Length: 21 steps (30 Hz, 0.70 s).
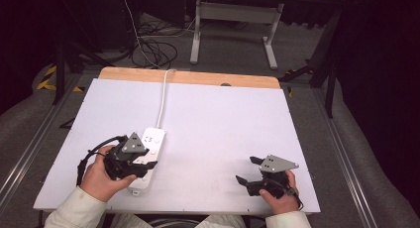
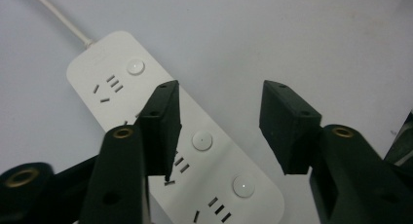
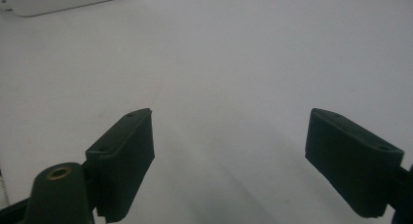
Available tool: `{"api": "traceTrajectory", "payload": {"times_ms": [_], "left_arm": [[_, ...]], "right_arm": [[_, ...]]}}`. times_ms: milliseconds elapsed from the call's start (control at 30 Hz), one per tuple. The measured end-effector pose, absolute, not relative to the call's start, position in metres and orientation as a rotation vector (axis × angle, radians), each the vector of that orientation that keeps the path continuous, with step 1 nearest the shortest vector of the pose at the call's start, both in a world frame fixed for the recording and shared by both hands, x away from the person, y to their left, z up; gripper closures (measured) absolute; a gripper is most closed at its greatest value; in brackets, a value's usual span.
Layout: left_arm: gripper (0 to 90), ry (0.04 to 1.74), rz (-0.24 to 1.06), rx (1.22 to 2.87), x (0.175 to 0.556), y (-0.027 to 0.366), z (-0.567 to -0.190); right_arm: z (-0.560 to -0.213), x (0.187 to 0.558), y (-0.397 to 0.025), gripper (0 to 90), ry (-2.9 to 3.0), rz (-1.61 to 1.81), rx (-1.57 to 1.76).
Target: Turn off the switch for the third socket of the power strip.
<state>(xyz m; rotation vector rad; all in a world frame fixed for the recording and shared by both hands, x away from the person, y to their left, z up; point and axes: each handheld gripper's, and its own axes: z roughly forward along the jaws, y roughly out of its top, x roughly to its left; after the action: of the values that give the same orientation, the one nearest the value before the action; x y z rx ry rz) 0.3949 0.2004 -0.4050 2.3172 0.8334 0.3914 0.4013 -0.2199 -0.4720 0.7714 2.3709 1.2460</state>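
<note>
The wide white rectangular table (image 1: pixel 223 119), its far edge backed by a strip of bare light wood (image 1: pixel 198 78), carries everything here. On its near-left part lies a long white plastic power strip (image 1: pixel 148 153) with rounded ends, set roughly lengthwise away from the person; its white cable (image 1: pixel 162 99) runs from the far end up over the wooden strip. In the left gripper view the power strip (image 2: pixel 195 146) crosses the frame diagonally, showing several socket groups, each with a round white button beside it.

The black left gripper (image 1: pixel 143 168) hovers over the near end of the power strip, held in the person's left hand (image 1: pixel 101 176) with a pale sleeve behind it. Its jaws are spread apart and grasp nothing; in its own view one jaw sits over the strip's sockets and the other over bare table beside the strip (image 2: pixel 221 129).

The black right gripper (image 1: pixel 247 171), topped by a grey three-cornered plate (image 1: pixel 277 163), is at the near-right of the table, well apart from the power strip. Its jaws are likewise released and wide, with bare white table between them (image 3: pixel 231 156).
</note>
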Motion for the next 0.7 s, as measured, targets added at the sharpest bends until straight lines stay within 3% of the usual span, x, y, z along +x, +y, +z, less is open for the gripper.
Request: {"api": "traceTrajectory", "payload": {"times_ms": [167,467,700], "left_arm": [[34.5,0.812,0.421,2.271,0.394,0.204,-0.402],[23.1,0.808,0.466,2.199,0.390,0.215,-0.396],[19.6,0.841,0.454,2.113,0.390,0.231,-0.392]], "right_arm": [[-0.472,0.402,-0.221,18.5,2.369,1.246,0.776],[-0.472,0.401,-0.221,18.5,2.367,1.249,0.776],[-0.472,0.401,-0.221,18.5,2.367,1.247,0.774]]}}
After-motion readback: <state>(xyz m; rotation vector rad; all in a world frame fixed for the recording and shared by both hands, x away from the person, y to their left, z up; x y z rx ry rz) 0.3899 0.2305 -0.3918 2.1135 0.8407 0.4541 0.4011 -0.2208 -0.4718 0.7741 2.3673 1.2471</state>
